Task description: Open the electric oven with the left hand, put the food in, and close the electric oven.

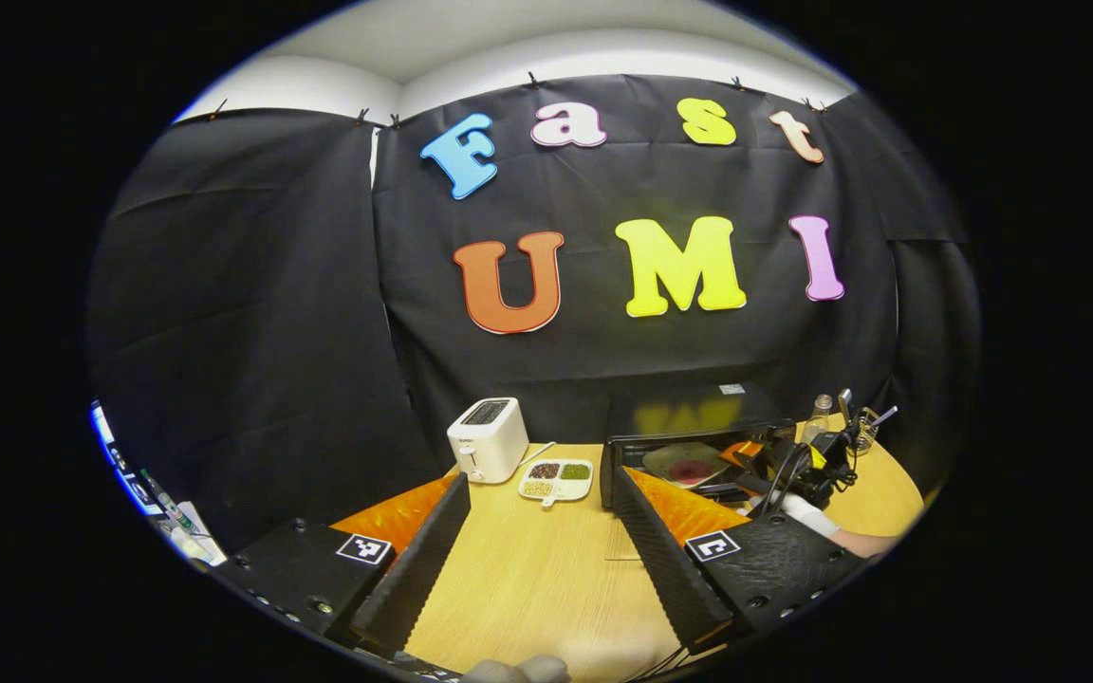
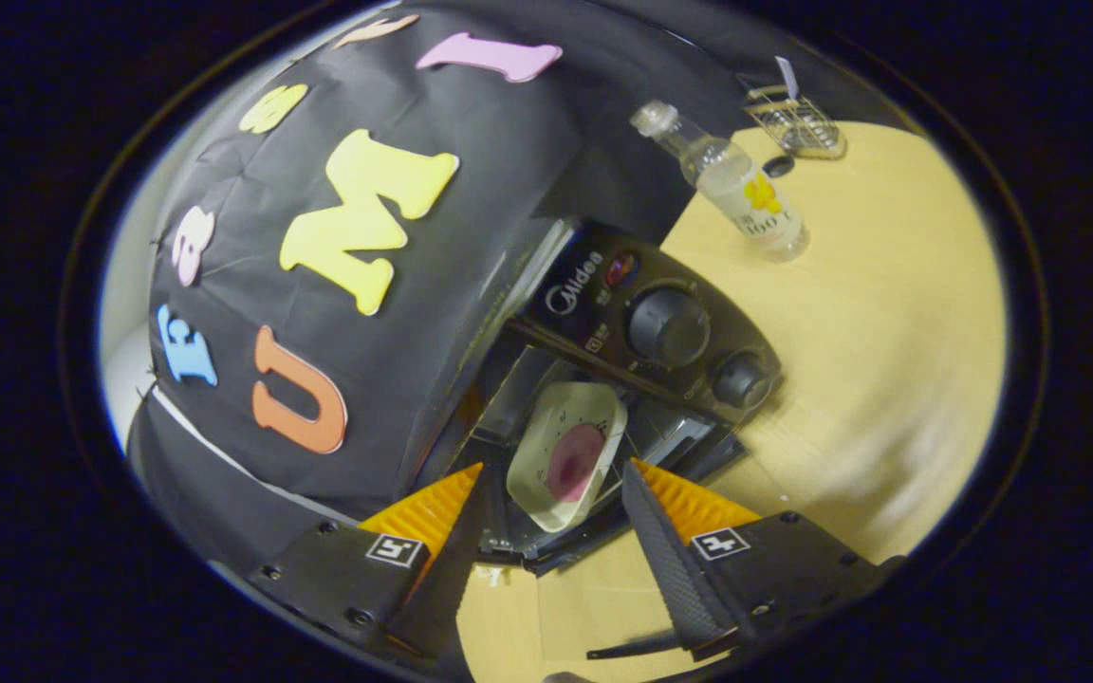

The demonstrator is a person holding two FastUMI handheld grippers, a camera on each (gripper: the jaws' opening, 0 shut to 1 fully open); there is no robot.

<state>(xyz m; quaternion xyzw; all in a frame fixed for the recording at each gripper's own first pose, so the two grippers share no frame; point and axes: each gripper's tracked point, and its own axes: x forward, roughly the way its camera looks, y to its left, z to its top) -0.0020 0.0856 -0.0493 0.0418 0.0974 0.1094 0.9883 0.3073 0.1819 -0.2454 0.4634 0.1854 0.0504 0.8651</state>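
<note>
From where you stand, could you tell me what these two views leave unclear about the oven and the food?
- Oven door: left gripper view, hidden behind the left tool's finger and the right tool.
- Oven cavity: right gripper view, dark, cut off behind the plate.
- Food on the plate: both views, too blurred to identify.
- Whether the plate rests on a rack: cannot tell.

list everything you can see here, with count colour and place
electric oven: 1, black, back right of the table, door open
plate of food: 1, pale plate with a dark red piece, inside the oven
toaster: 1, white, back of the table, left of the oven
divided tray: 1, white, holds dark, green and yellowish bits, beside the toaster
bottle: 1, clear, right of the oven
wire rack: 1, metal, far corner beyond the bottle
table: 1, light wood
left gripper: open, above the table
right gripper: open, at the oven mouth
</note>
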